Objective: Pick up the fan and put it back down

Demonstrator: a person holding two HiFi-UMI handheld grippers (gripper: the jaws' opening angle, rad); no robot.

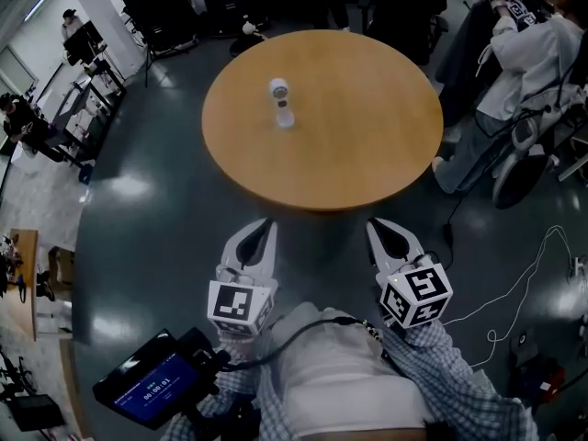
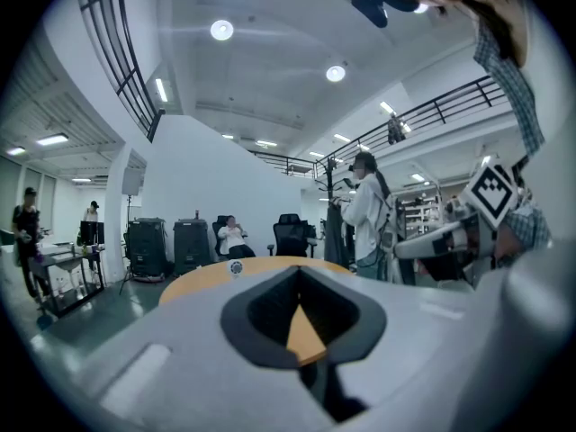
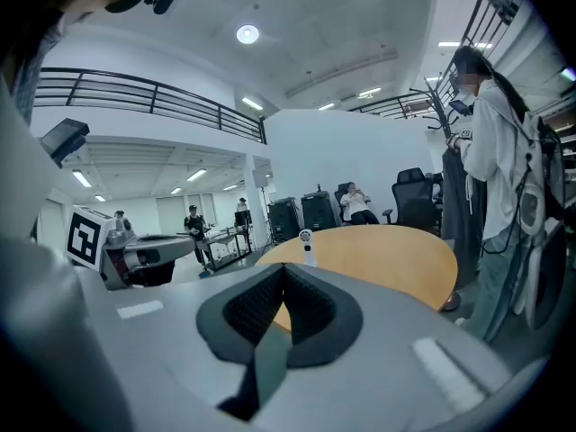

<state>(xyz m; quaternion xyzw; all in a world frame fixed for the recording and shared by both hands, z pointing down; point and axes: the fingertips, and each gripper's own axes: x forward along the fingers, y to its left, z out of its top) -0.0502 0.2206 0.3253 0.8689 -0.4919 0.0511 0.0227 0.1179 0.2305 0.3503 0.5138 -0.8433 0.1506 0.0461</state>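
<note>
Small white handheld fan [image 1: 282, 102] stands upright on round wooden bench [image 1: 367, 154]. Left tongs [image 1: 263, 231] and right tongs [image 1: 378, 231] are closed, empty, short of the bench edge.

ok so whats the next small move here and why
Probably carry the left gripper forward over the table toward the fan. The fan stands upright, left of the table's middle, while the left gripper and the right gripper both sit short of the near edge, jaws together and empty, so nothing can be grasped yet.
</note>
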